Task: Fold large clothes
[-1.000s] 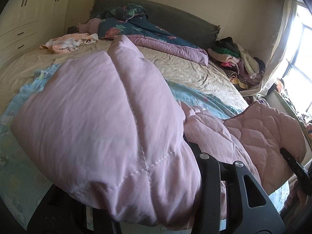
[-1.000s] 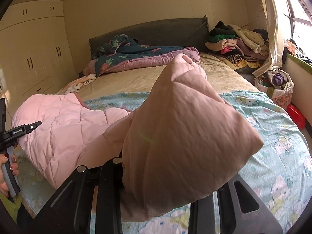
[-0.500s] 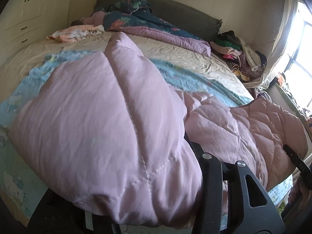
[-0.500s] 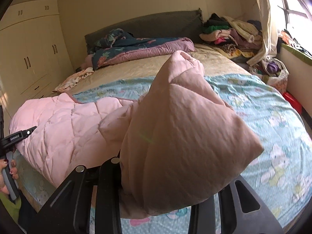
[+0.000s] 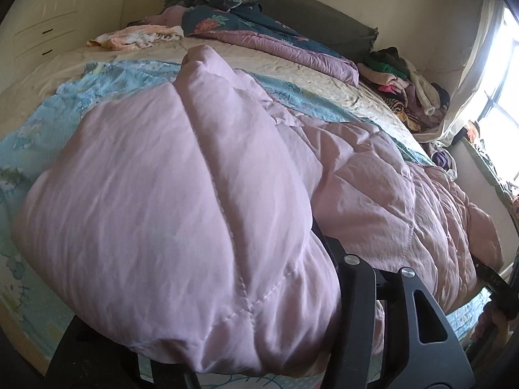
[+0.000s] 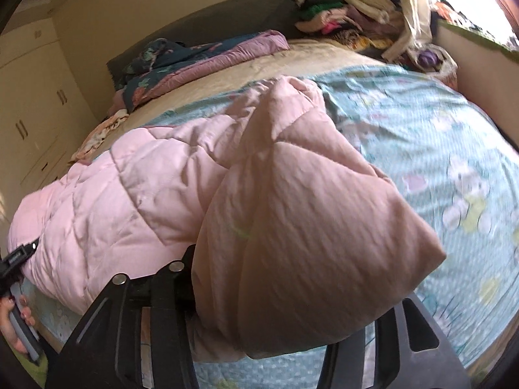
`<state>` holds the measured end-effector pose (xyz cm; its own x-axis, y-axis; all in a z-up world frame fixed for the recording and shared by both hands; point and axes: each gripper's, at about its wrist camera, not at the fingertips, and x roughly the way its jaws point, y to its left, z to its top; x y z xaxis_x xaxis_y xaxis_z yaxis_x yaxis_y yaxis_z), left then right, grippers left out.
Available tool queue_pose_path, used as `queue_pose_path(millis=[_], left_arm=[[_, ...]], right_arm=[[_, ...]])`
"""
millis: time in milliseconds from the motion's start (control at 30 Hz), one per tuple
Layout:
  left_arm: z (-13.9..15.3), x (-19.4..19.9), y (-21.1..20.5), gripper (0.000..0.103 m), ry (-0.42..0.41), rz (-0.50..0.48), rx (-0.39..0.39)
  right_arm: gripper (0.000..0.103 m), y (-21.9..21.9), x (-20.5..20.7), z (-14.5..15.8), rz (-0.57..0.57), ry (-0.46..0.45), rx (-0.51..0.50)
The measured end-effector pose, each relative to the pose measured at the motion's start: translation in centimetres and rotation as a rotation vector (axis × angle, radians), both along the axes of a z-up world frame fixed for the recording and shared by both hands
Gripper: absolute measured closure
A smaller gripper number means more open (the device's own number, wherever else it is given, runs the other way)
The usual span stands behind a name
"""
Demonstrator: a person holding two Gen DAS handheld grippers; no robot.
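Note:
A pink quilted comforter [image 5: 373, 191] stretches between both grippers over the near part of the bed. My left gripper [image 5: 259, 334] is shut on one corner of it, which bulges up in front of the left wrist camera and hides the fingertips. My right gripper [image 6: 266, 334] is shut on the other corner [image 6: 308, 227], which hides its fingertips too. The comforter's middle [image 6: 129, 201] sags onto the light blue cartoon-print sheet [image 6: 438, 149]. The right gripper shows at the right edge of the left wrist view [image 5: 493, 285]; the left gripper shows at the left edge of the right wrist view [image 6: 19, 259].
A dark floral and purple duvet [image 5: 259, 32] lies bunched at the grey headboard [image 5: 324, 9]. A small peach garment [image 5: 136, 35] lies near the far left. A pile of clothes [image 5: 405, 81] sits by the window. White wardrobes [image 6: 29, 97] stand on the left.
Both grippers moved forward and lower over the bed with the corners still held. The comforter's middle dropped from hanging slack to lying on the blue sheet.

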<state>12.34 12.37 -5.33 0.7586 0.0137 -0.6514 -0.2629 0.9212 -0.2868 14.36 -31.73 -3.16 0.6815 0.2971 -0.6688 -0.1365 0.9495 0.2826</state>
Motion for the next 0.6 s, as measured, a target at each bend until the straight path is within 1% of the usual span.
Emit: queue_pose_path(millis=[167, 200, 233, 300, 367, 400, 467, 533, 600], left_arm=[[-0.6, -0.4, 0.4, 0.053, 0.008, -0.004, -0.022], [-0.6, -0.5, 0.4, 0.051, 0.011, -0.003, -0.026], [-0.6, -0.7, 0.4, 0.050, 0.013, -0.003, -0.029], [-0.5, -0.8, 0.6, 0.045, 0.017, -0.002, -0.033], [-0.4, -1.3, 0.6, 0.039, 0.024, 0.000, -0.036], [-0.3, -1.4, 0.7, 0.035, 0.027, 0.001, -0.037], [-0.1, -2.0, 0.8, 0.032, 0.035, 0.002, -0.042], [0.2, -2.5, 0.7, 0.022, 0.041, 0.000, -0.038], [0.6, -3.1, 0.6, 0.021, 0.040, -0.004, -0.032]], right_arm=[[0.043, -1.2, -0.3, -1.1, -0.039, 0.045, 0.058], [0.036, -1.4, -0.3, -1.2, -0.051, 0.054, 0.062], [0.024, -1.5, -0.3, -1.1, -0.059, 0.061, 0.062], [0.014, -2.1, -0.7, -0.8, -0.094, 0.065, 0.049], [0.014, -2.6, -1.3, -0.5, -0.105, 0.062, 0.061], [0.013, -2.7, -1.6, -0.3, -0.109, 0.061, 0.062], [0.012, -3.0, -2.3, 0.2, -0.117, 0.054, 0.055], [0.006, -3.2, -3.4, 1.0, -0.124, 0.034, 0.037], [0.005, -3.2, -4.5, 1.8, -0.130, 0.000, 0.022]])
